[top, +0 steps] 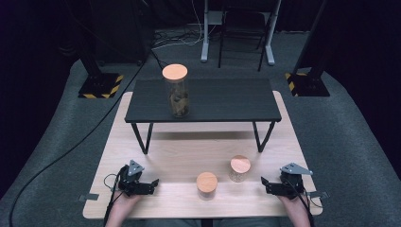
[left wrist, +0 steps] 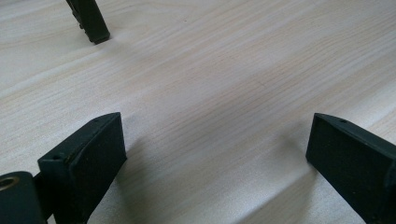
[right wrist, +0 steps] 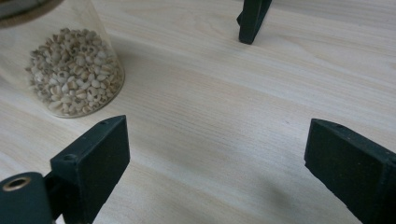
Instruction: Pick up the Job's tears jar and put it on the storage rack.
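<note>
- While both hands rest at the near edge of the light wooden table (top: 156, 156), the left gripper (top: 142, 186) lies at the near left with its jaws spread wide apart and nothing between them; the left gripper view looks over bare wood grain toward one black stand leg (left wrist: 88, 21).
- At the near right, the right gripper (top: 274, 186) sits low over the tabletop, jaws likewise wide apart and empty.
- Between the two grippers stand two small jars with orange-brown lids: the nearer small jar (top: 207, 184) at the middle, and the farther small jar (top: 239, 169) just beside it toward the right.
- Seen from the right gripper view, a glass jar of pale beans (right wrist: 70, 70) stands ahead and to the left of the jaws, apart from them.
- Farther back, a low black stand (top: 222, 101) sits on the table, and a tall lidded jar (top: 177, 92) with brownish contents stands upright on its left half.
</note>
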